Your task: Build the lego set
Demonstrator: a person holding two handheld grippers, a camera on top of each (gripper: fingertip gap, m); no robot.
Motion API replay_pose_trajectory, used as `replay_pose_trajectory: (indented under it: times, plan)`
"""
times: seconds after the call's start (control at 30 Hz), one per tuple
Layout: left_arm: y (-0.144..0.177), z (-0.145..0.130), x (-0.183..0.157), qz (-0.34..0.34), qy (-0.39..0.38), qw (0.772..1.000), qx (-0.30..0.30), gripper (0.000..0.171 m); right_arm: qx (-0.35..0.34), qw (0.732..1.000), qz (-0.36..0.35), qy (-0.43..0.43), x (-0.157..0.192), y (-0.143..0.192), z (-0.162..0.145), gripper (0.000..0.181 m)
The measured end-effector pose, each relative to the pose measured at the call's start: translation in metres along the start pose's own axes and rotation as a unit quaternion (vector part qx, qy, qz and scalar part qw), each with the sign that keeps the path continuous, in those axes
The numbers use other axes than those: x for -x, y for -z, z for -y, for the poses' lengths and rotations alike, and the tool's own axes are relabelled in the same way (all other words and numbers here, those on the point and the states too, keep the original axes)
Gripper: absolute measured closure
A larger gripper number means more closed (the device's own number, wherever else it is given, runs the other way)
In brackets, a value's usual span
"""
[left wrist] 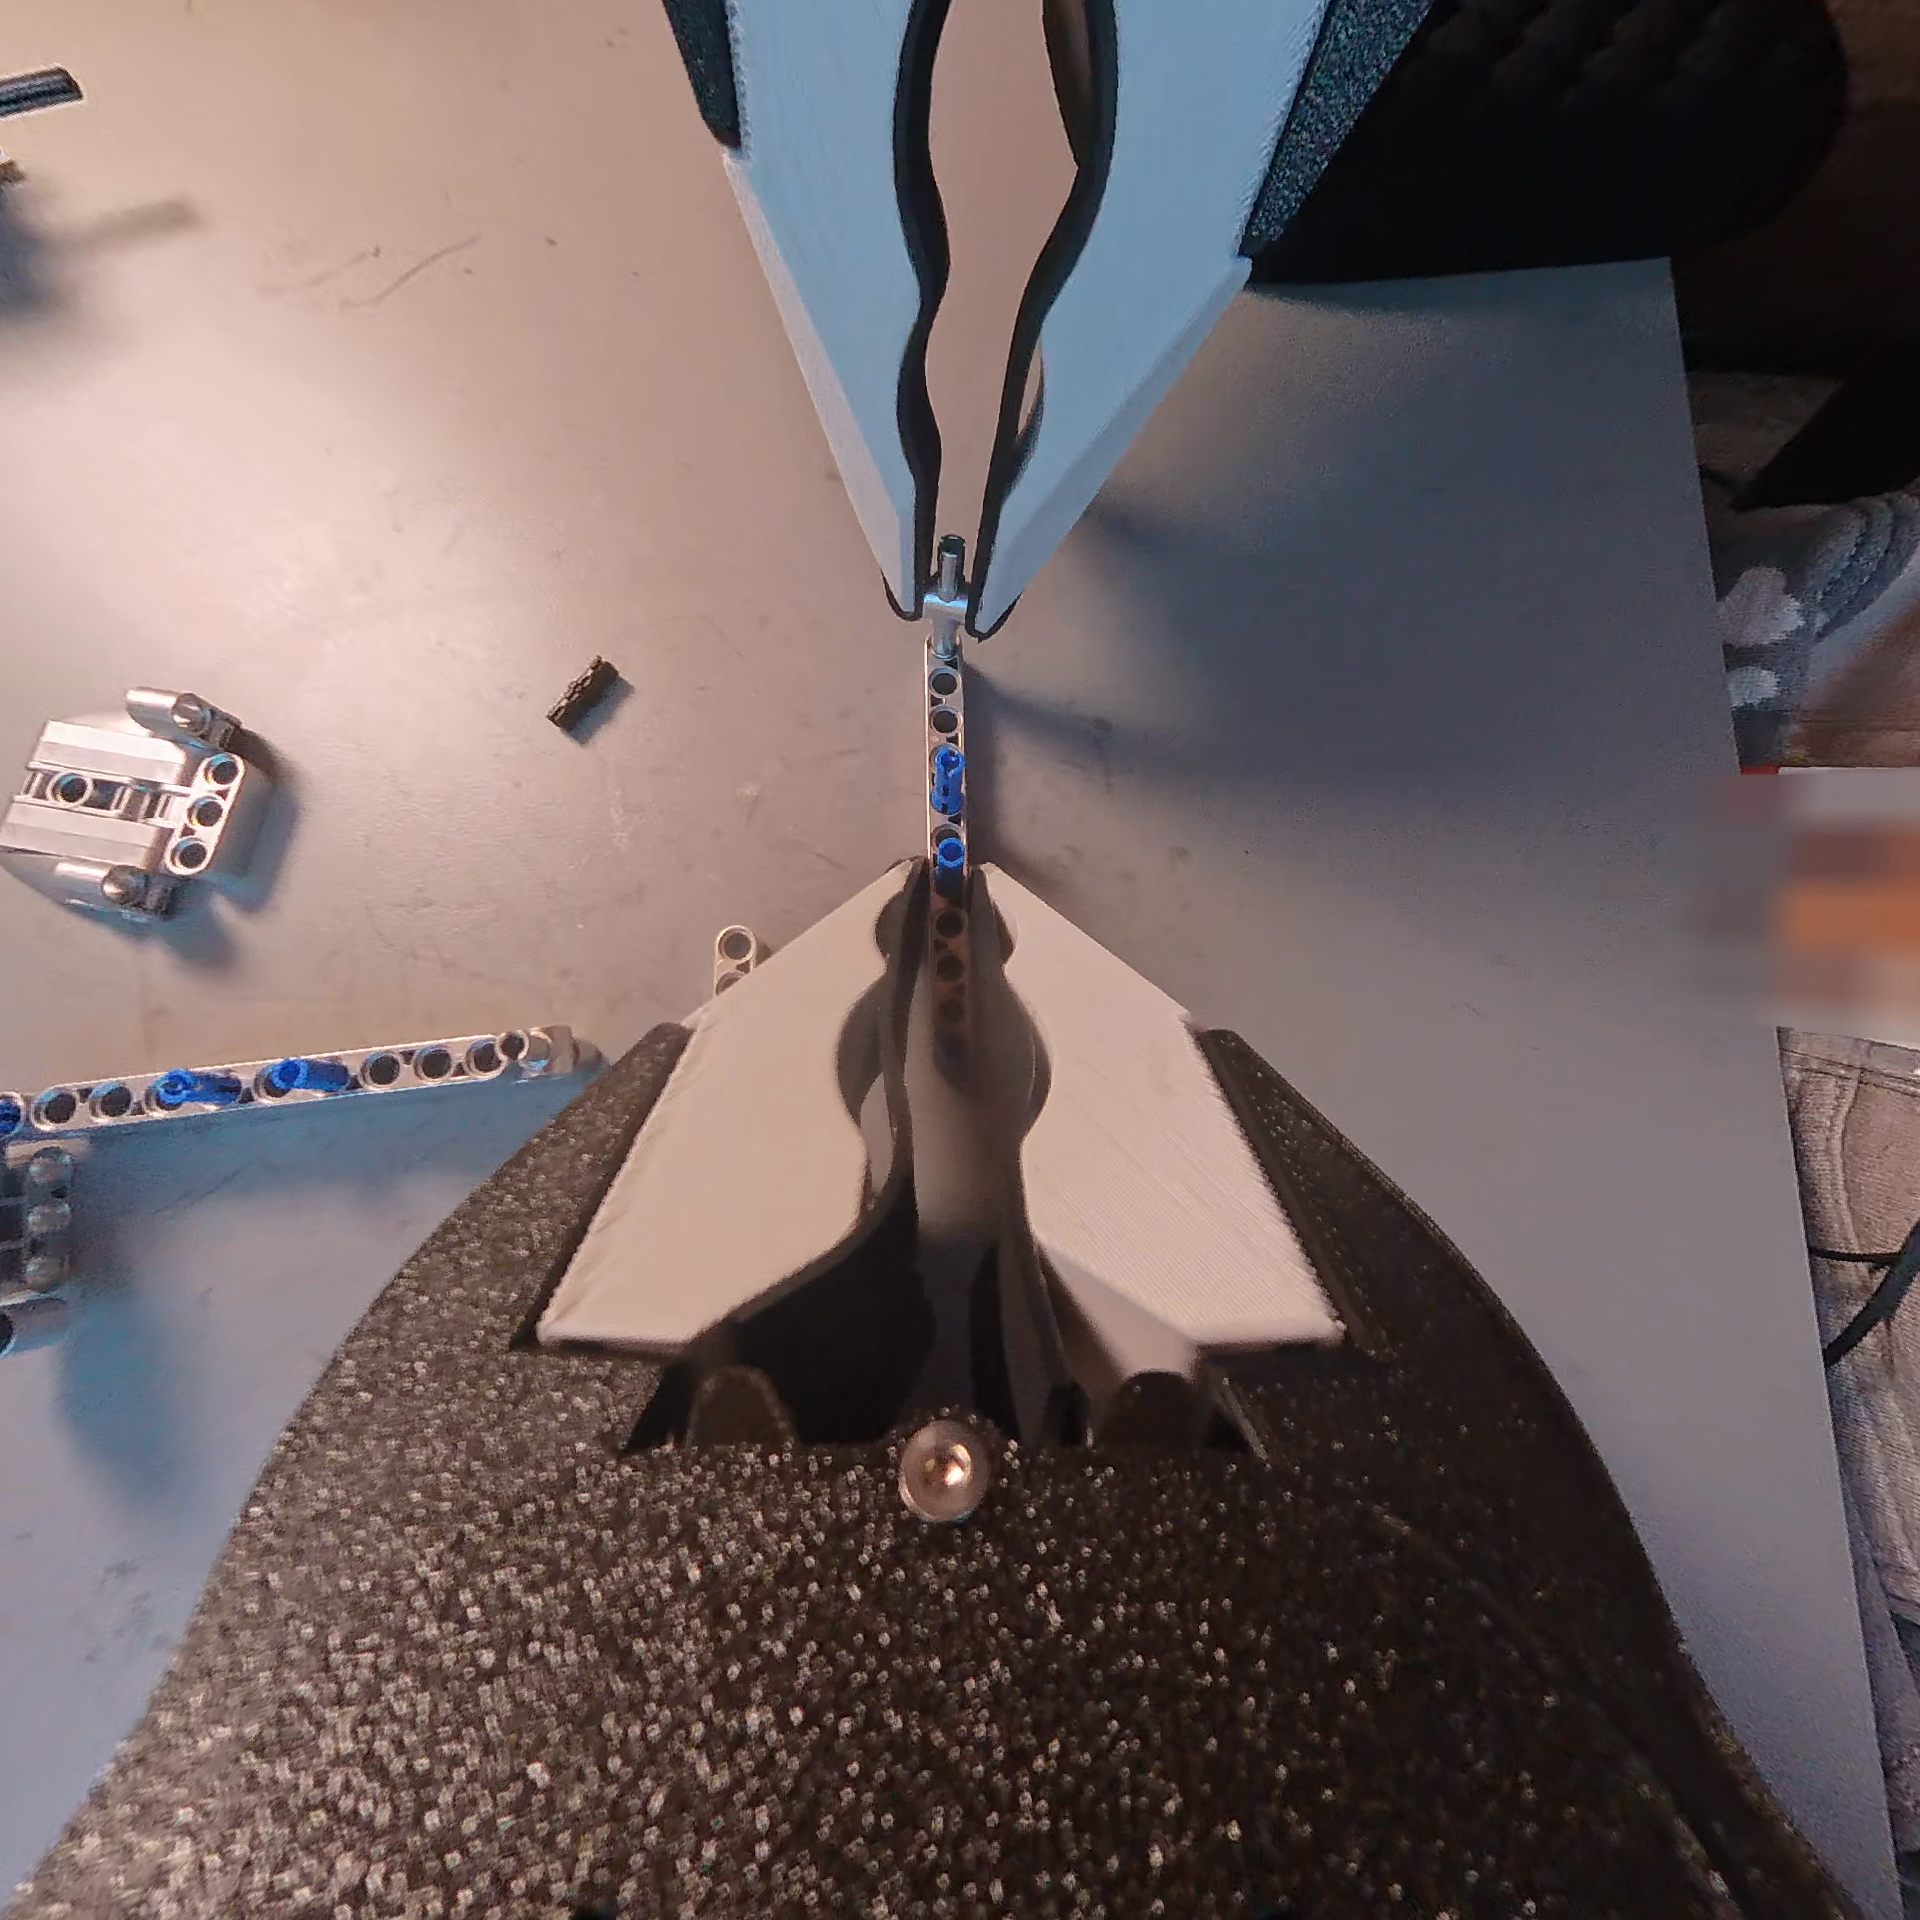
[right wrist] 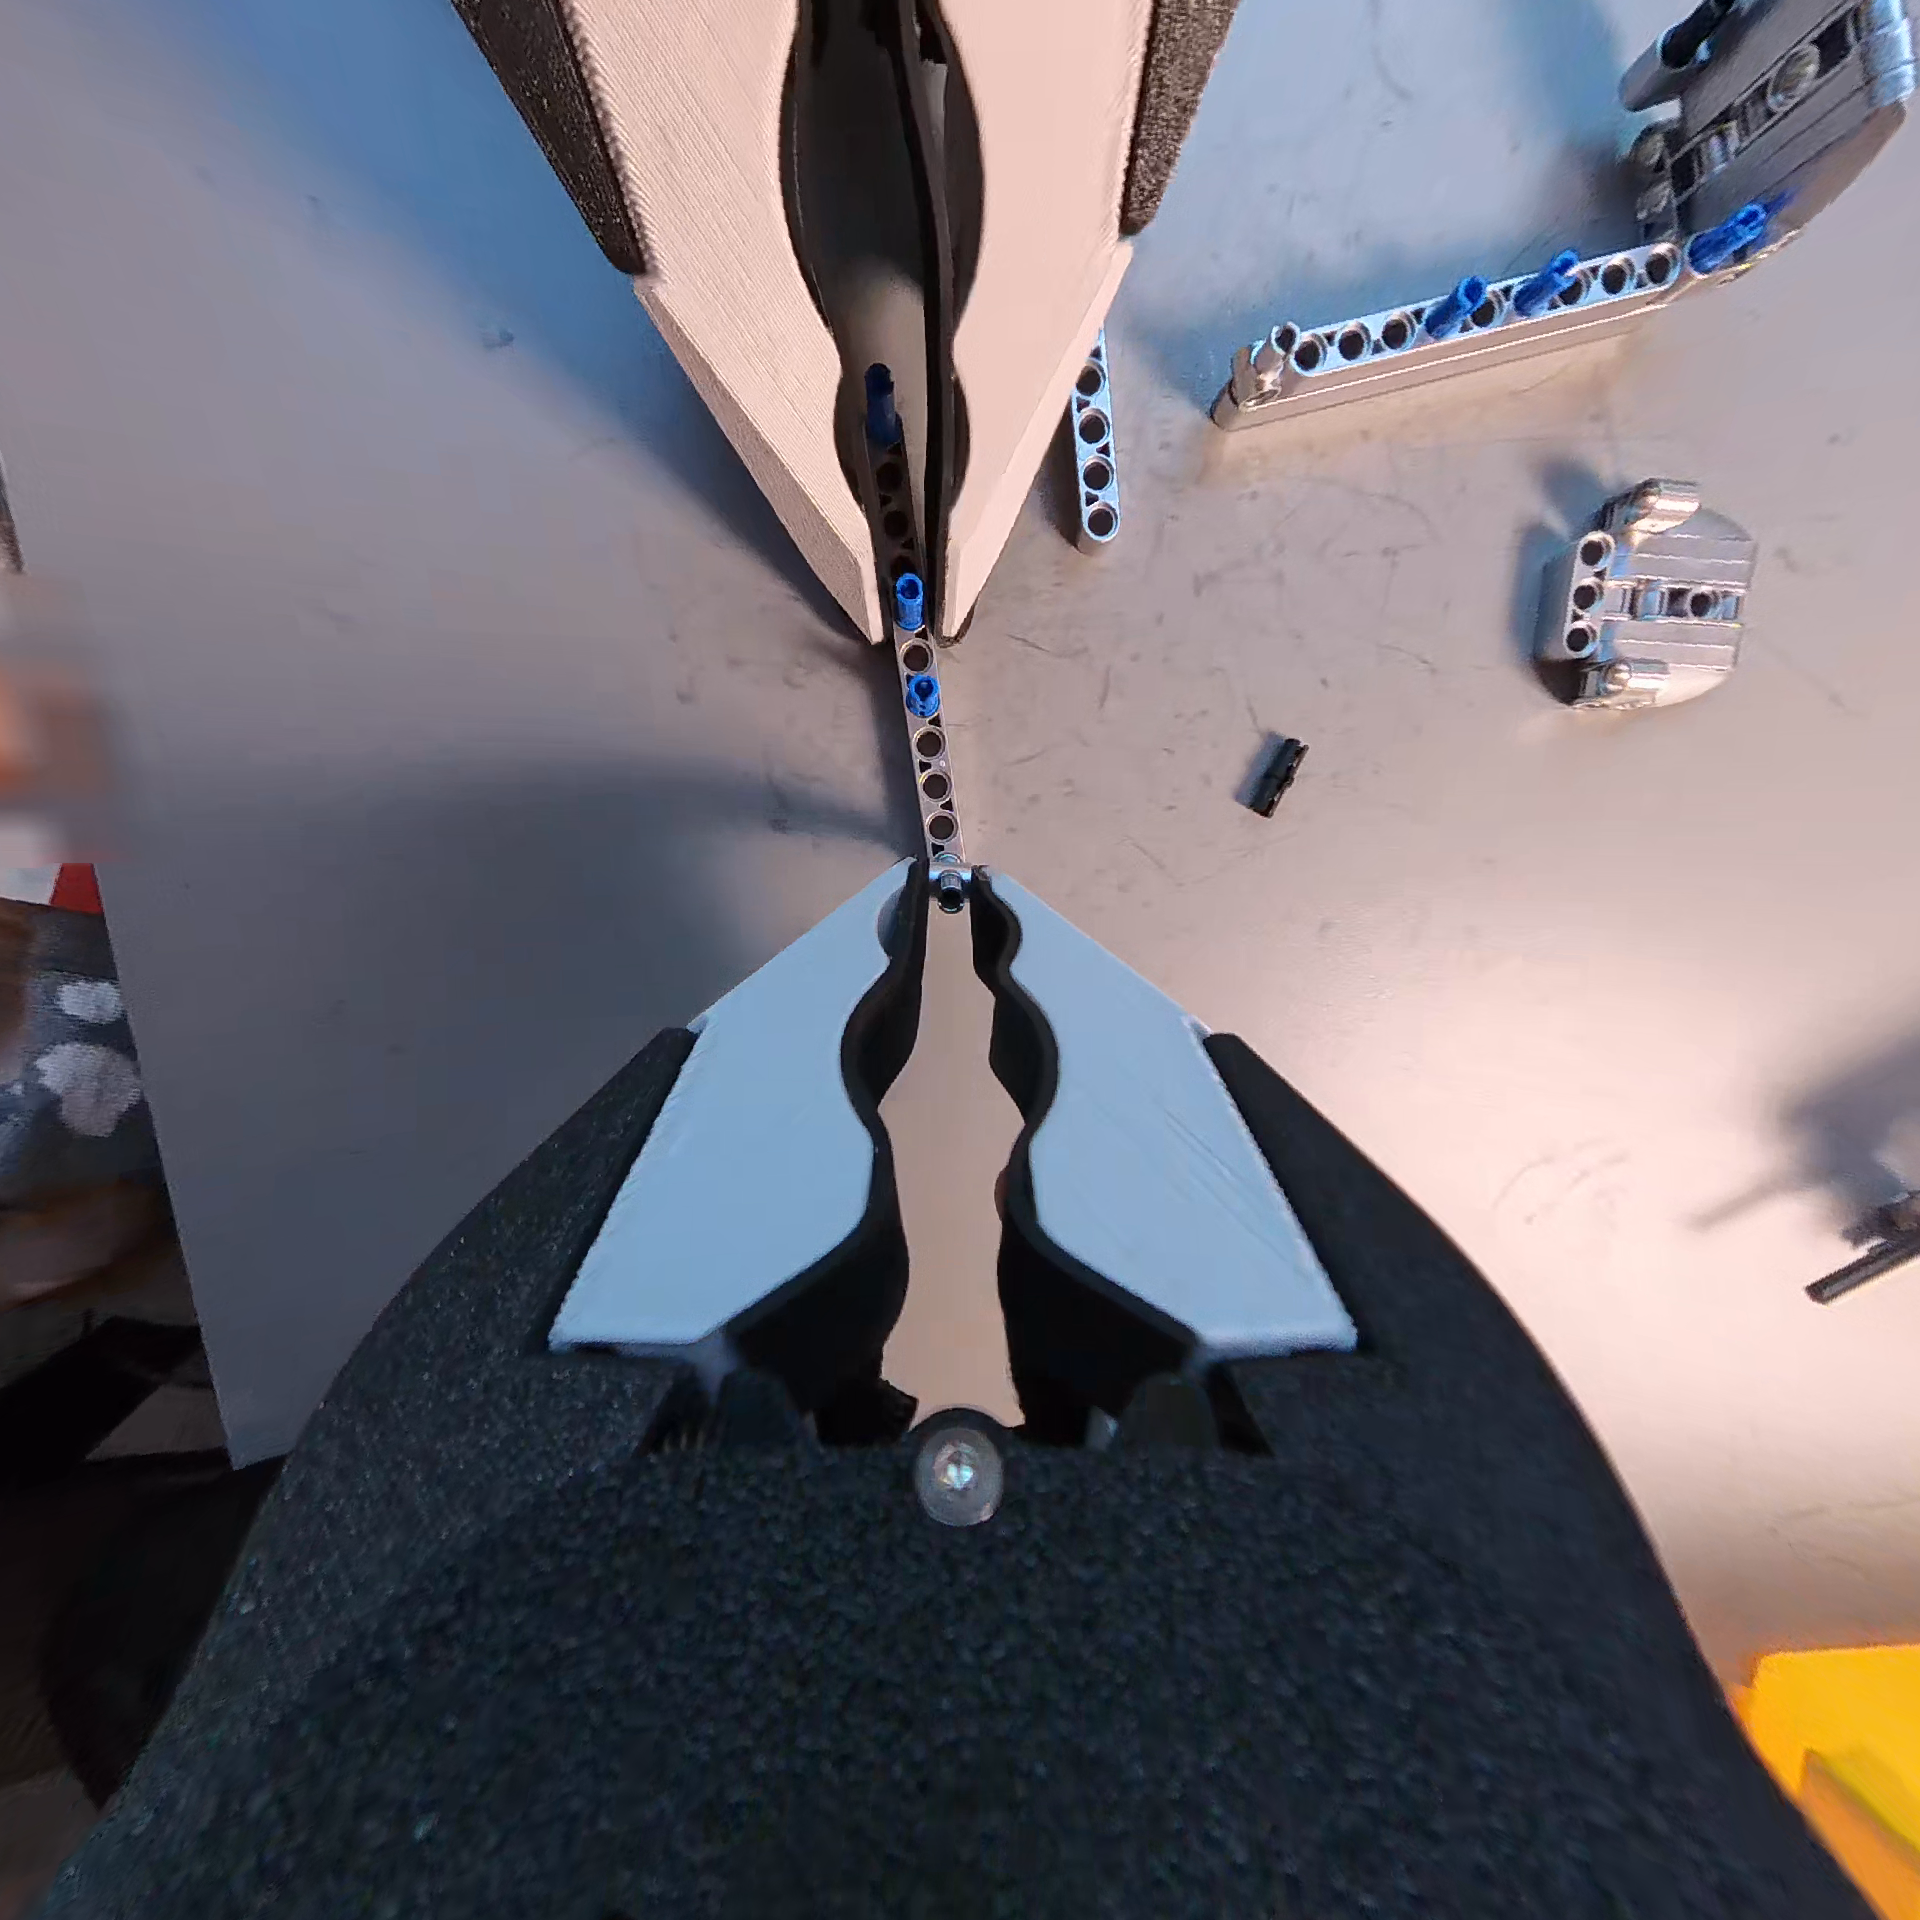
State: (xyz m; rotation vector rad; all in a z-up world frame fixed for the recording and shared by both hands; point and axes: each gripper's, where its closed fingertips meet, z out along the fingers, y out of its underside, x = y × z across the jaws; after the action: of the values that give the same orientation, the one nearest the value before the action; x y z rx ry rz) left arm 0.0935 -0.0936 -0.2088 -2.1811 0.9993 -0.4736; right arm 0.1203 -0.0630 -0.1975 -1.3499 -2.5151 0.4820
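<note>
The left tongs (left wrist: 948,883) are closed on one end of a grey holed beam (left wrist: 945,748), with the beam running back between the two fingers. The right tongs (right wrist: 948,883) are closed on the opposite end of the beam (right wrist: 928,748), pinching a small grey connector (right wrist: 950,885) fitted at that tip. The two tongs face each other tip to tip, and the beam spans the gap between them, held above the worktop (left wrist: 416,468). In the left wrist view the right tongs (left wrist: 948,608) enter from the top of the frame; in the right wrist view the left tongs (right wrist: 904,623) do the same.

Two blue pins (left wrist: 948,774) sit in holes of the beam, in the half nearer the left tongs. A third blue pin shows deeper between the left fingers in the right wrist view.

Other parts on the worktop, placed relative to the beam:
- A small black pin (right wrist: 1270,774) lies near the beam's middle, to one side.
- A silver panel block (right wrist: 1642,597) lies beyond the black pin, farther from the beam.
- A second long beam (right wrist: 1455,343) with blue pins lies on the same side, near the left tongs.
- A short grey beam (right wrist: 1093,457) lies just beside the left tongs.
</note>
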Motion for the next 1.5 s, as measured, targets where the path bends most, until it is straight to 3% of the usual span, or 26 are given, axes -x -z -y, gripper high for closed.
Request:
replay_pose_trajectory:
  times: [0.3, 0.67, 0.9, 1.03, 1.37, 1.5]
  plan:
    - [0.0, 0.0, 0.002, -0.006, 0.02, 1.0, -0.002, 0.167, 0.098, 0.993, 0.024, 0.055, 0.001, -0.004, -0.014, 0.176]
    - [0.002, 0.0, 0.003, -0.011, 0.031, 0.999, -0.009, 0.166, 0.054, 0.998, -0.005, 0.032, -0.006, 0.007, 0.0, 0.176]
    - [0.03, 0.043, 0.002, -0.083, 0.132, 0.977, -0.148, 0.156, -0.009, 0.993, -0.084, 0.086, -0.002, 0.016, 0.029, 0.176]
    - [0.037, 0.056, 0.0, -0.133, 0.194, 0.952, -0.195, 0.157, -0.027, 0.979, -0.151, 0.135, -0.005, 0.028, 0.046, 0.176]
    - [0.056, 0.073, 0.002, -0.212, 0.28, 0.898, -0.265, 0.169, -0.027, 0.909, -0.308, 0.28, -0.013, 0.057, 0.064, 0.175]
    - [0.058, 0.075, 0.0, -0.215, 0.272, 0.898, -0.273, 0.169, -0.034, 0.887, -0.33, 0.321, -0.012, 0.061, 0.067, 0.176]
